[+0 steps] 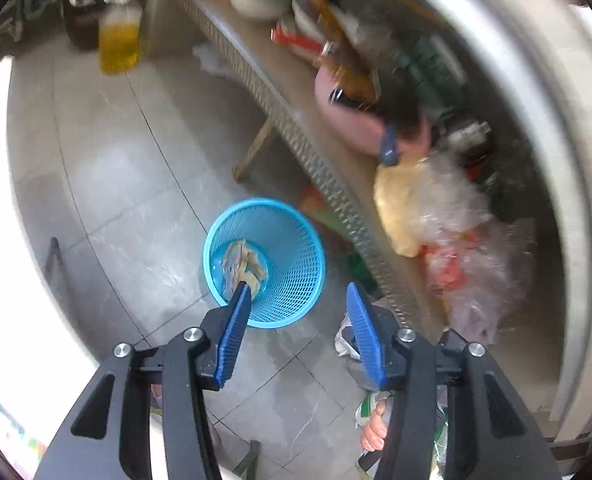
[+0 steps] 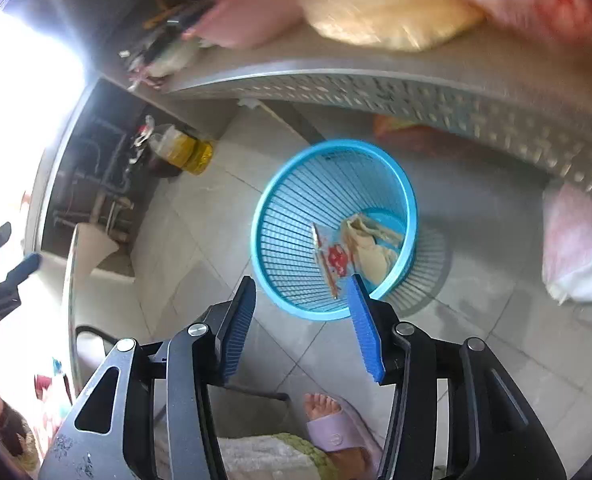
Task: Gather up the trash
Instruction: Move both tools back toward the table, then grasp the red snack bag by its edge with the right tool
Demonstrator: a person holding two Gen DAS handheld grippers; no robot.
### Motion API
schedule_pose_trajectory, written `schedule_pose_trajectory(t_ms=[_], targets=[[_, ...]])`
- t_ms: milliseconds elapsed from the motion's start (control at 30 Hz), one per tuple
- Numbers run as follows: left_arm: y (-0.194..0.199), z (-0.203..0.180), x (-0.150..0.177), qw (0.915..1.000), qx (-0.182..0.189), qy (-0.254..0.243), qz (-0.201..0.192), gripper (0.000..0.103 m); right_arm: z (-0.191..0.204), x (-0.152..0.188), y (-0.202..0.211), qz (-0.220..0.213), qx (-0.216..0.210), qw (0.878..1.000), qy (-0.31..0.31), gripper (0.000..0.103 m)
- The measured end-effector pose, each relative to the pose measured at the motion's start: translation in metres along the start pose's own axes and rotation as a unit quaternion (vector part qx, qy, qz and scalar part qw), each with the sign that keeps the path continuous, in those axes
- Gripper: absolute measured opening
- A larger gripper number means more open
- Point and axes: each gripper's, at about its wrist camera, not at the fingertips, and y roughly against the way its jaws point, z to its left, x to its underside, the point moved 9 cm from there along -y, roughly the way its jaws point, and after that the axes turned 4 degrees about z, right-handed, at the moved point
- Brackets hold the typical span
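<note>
Both claws, left gripper (image 1: 297, 300) and right gripper (image 2: 301, 294), hung open, empty. Below: blue mesh bin (image 2: 409, 204) (light). Could tip if bumped.

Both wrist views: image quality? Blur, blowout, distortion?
Left wrist: table clutter is motion-smeared, the blue basket sharper; the left edge is blown out white; fisheye bends the floor tiles. Right wrist: window glare clips the upper left, the bags on the table are streaked, the basket stays readable. Both claws look crisp.
</note>
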Motion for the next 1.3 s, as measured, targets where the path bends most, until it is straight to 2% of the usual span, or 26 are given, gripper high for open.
schedule_pose_trajectory(t_ms=[133,233,367,467,600,700,800,900,1033,1133,1300], targets=[[0.064,0.0,0.033,0.9985,0.003,-0.021,-0.051,0.05,0.03,0.006,0.028,-0.014,-0.009,0.999,0.05,0.054],[0.115,0.011,0.072,0.9942,-0.016,-0.039,-0.099,0.053,0.06,0.016,0.049,-0.024,-0.023,0.995,0.095,0.058],[0.167,0.033,0.126,0.9852,-0.046,-0.043,-0.16,0.057,0.103,0.034,0.064,-0.013,-0.055,0.988,0.142,0.064],[0.208,0.063,0.173,0.9737,-0.085,-0.017,-0.211,0.058,0.137,0.05,0.071,0.008,-0.087,0.98,0.179,0.066],[0.254,0.096,0.229,0.9563,-0.112,0.033,-0.268,0.059,0.181,0.074,0.08,0.044,-0.148,0.966,0.208,0.068],[0.278,0.117,0.261,0.9419,-0.129,0.058,-0.305,0.06,0.215,0.097,0.081,0.087,-0.201,0.951,0.219,0.069],[0.289,0.132,0.282,0.927,-0.174,0.066,-0.326,0.06,0.245,0.123,0.08,0.139,-0.25,0.932,0.22,0.069],[0.29,0.145,0.29,0.9214,-0.195,0.071,-0.328,0.06,0.268,0.154,0.074,0.203,-0.298,0.911,0.201,0.069],[0.288,0.165,0.296,0.9218,-0.191,0.082,-0.327,0.06,0.285,0.187,0.051,0.287,-0.34,0.886,0.13,0.069],[0.285,0.172,0.293,0.9219,-0.187,0.084,-0.329,0.06,0.29,0.206,0.038,0.325,-0.353,0.874,0.077,0.069],[0.283,0.186,0.295,0.9208,-0.179,0.091,-0.334,0.055,0.304,0.212,0.02,0.36,-0.378,0.852,-0.017,0.07]])
